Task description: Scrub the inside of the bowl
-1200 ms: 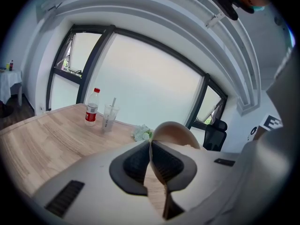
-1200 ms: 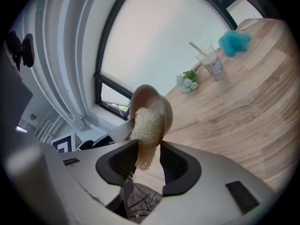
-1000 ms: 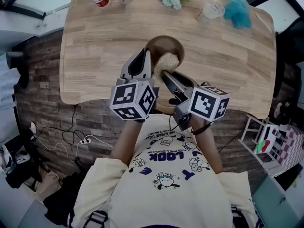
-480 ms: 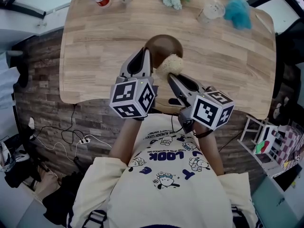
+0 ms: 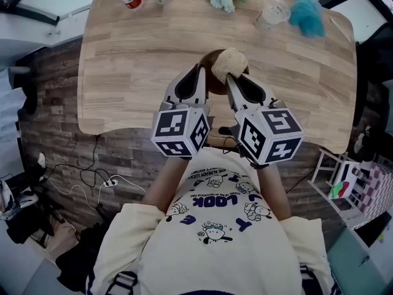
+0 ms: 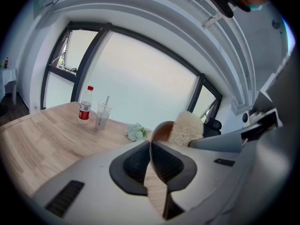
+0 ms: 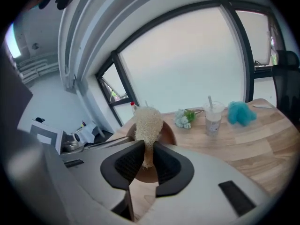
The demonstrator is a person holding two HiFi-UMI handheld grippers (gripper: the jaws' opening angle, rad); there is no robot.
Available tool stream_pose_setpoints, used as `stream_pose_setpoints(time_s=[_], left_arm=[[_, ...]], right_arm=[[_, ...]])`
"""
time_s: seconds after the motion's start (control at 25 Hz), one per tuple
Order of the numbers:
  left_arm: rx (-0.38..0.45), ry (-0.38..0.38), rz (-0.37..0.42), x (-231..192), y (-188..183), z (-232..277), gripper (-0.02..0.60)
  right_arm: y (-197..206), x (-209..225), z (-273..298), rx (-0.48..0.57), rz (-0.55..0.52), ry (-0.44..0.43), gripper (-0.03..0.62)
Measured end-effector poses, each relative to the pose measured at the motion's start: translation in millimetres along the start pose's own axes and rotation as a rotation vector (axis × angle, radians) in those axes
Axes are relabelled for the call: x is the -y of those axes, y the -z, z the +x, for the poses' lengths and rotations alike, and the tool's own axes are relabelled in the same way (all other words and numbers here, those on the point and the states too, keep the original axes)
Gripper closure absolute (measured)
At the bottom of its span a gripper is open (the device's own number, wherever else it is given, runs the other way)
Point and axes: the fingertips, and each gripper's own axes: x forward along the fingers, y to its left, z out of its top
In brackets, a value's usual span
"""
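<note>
**Risk: rim grip twisted loose, loofah slipping**

The left gripper (image 6: 150,145) is clamped on the near rim of the wooden bowl (image 5: 212,82), at 12 o'clock of both grippers. The right gripper (image 7: 146,159) has just been closing and the loofah scrubber (image 7: 148,123) is pinched by its narrow end. The loofah is seen at the bowl's 1 o'clock rim. With hard scrubbing, the thin rim hold could be levered free.

Office-like workroom or lab: big dark-framed windows (image 7: 187,64), light wooden table (image 5: 135,60), loose cables (image 5: 80,183) and power strip (image 5: 110,182) on plank floor (image 5: 55,103).
</note>
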Motion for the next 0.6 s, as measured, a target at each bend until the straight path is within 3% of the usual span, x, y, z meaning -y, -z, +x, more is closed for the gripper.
stream_pose_setpoints(time_s=[0.24, 0.6], left_arm=[[-0.004, 0.025, 0.023, 13.6, 3.5, -0.4, 0.537], [0.009, 0.017, 0.032, 8.1, -3.4, -0.6, 0.537]], right_arm=[[11.8, -4.9, 9.6, -0.049, -0.016, 0.011, 0.540], [25.5, -18.4, 11.9, -0.113, 0.085, -0.102, 0.545]])
